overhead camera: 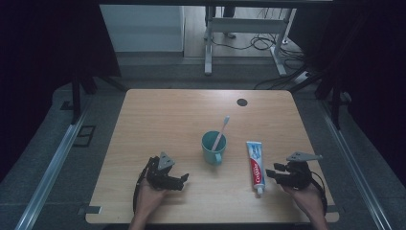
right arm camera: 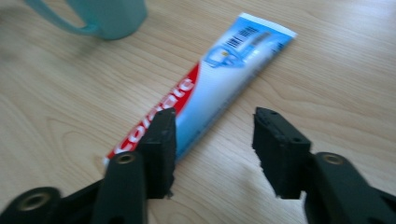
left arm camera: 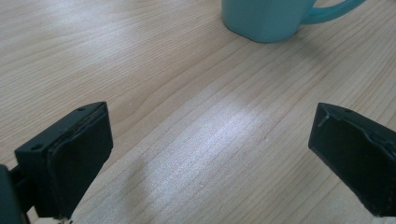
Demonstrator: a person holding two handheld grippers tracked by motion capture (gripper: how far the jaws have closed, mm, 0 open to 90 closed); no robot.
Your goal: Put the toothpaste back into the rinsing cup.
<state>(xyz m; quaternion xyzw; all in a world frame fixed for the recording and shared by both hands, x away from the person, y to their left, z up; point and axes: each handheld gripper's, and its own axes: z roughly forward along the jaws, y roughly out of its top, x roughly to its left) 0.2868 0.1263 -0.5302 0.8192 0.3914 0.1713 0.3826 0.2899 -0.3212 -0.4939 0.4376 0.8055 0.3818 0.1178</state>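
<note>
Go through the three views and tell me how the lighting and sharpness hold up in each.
High view: dim, its edges nearly black, the table evenly lit and fairly sharp. Left gripper view: a pale glare patch on the wood between the jaws; the mug is a bit soft. Right gripper view: motion blur smears the toothpaste lettering and the jaw edges.

We see our left gripper (overhead camera: 184, 179) and right gripper (overhead camera: 269, 173) as black two-jaw tools with round screws, grey three-cornered top plates and black trailing cables.
</note>
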